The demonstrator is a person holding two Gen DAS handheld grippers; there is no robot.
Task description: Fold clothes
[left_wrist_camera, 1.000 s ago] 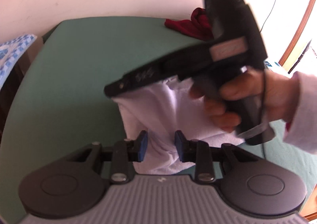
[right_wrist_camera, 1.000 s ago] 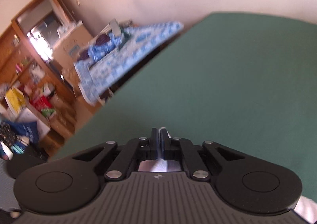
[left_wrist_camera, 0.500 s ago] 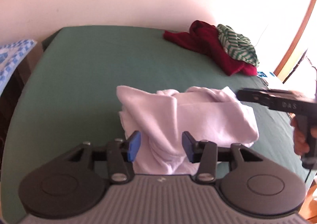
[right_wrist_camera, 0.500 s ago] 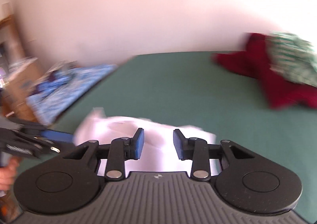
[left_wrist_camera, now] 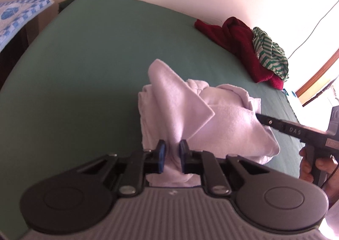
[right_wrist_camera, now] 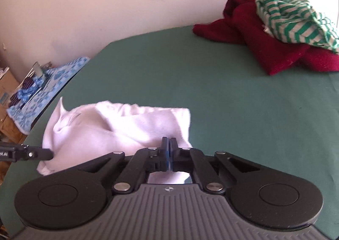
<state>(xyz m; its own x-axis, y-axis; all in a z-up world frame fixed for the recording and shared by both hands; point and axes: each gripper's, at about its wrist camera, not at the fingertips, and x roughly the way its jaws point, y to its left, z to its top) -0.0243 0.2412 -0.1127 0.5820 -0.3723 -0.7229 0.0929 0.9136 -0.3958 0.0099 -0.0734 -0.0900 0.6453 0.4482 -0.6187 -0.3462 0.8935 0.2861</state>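
Towel (left_wrist_camera: 222,121) bunched, long axis left-right | left claw (left_wrist_camera: 172,153) pinching it | right claw (right_wrist_camera: 169,151) pinching its edge

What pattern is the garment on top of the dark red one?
Green-and-white stripes on the crumpled top garment; clearest in the right wrist view.

I note a white towel (left_wrist_camera: 222,121) on green sheet (left_wrist_camera: 95,53); dark red garment (right_wrist_camera: 264,34); green-and-white striped cloth (right_wrist_camera: 296,19); blue-patterned fabric (right_wrist_camera: 53,78).

Left gripper (left_wrist_camera: 172,151) fingers just narrowed, pinching; right gripper (right_wrist_camera: 168,144) fingers just closed together.
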